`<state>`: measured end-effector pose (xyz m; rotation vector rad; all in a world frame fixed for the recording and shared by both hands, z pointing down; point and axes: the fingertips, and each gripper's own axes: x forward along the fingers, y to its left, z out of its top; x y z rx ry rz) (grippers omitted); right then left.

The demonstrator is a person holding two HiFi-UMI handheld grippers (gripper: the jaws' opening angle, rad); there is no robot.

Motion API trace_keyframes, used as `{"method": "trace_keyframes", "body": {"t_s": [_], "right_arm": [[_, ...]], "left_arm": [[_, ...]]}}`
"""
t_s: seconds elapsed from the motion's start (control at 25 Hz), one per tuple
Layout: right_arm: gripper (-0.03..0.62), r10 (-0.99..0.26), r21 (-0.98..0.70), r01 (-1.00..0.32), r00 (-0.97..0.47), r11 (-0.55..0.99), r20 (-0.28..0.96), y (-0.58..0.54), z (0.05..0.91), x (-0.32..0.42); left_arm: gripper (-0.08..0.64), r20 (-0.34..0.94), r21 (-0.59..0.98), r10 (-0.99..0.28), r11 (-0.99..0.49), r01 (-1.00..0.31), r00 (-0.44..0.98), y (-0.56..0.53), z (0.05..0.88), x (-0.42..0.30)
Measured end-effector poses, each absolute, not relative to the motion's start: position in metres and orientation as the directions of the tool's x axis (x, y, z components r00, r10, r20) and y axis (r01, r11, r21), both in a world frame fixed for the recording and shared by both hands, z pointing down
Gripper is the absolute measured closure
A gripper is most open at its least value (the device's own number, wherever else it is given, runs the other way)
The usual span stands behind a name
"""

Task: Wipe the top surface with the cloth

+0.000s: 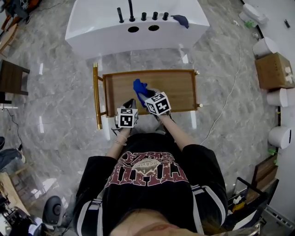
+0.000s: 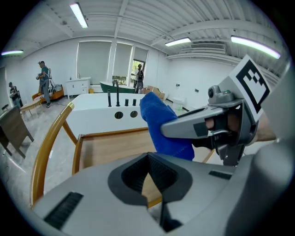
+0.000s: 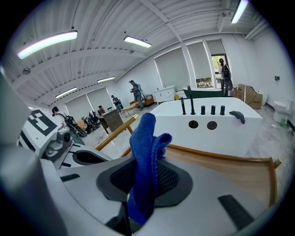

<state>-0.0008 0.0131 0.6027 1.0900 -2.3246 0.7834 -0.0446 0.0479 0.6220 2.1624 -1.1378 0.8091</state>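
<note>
Right gripper [image 1: 146, 97] is clamped on a bright blue terry cloth [image 1: 139, 86]. In the right gripper view the folded cloth [image 3: 145, 152] sits pinched between the two jaws and sticks up past them. Left gripper [image 1: 130, 106] has its jaws together with nothing between them; only a thin sliver of wood shows through the gap in the left gripper view. The two grippers are side by side, the left slightly nearer the person.

The cloth is over the near-middle part of the rectangular wooden top [image 1: 177, 90] of a cart with a gold metal frame. The frame's gold rail handle [image 1: 96, 94] runs along the left side. From the left gripper view the cloth [image 2: 159, 120] hangs low by the wood, but contact with the surface cannot be confirmed.

Beyond the far edge of the cart stands a white glossy tub-like unit [image 1: 99, 25]. It has a row of black tap fittings [image 1: 132, 11], two round holes and a small dark blue rag [image 1: 181, 20] lying on its right part. The floor is grey marble tile [image 1: 55, 92].
</note>
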Motion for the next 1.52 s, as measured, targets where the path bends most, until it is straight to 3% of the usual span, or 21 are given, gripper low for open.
{"method": "trace_keyframes", "body": {"t_s": [0.92, 1.52], "right_arm": [[0.495, -0.759, -0.170, -0.851, -0.522, 0.497, 0.390, 0.013, 0.462, 0.052], [0.495, -0.859, -0.121, -0.895, -0.446, 0.430, 0.251, 0.021, 0.386, 0.088]], "left_arm": [[0.512, 0.485, 0.208, -0.660, -0.550, -0.809, 0.574, 0.013, 0.489, 0.019], [0.512, 0.276, 0.121, -0.721, -0.630, -0.767, 0.635, 0.015, 0.385, 0.055]]}}
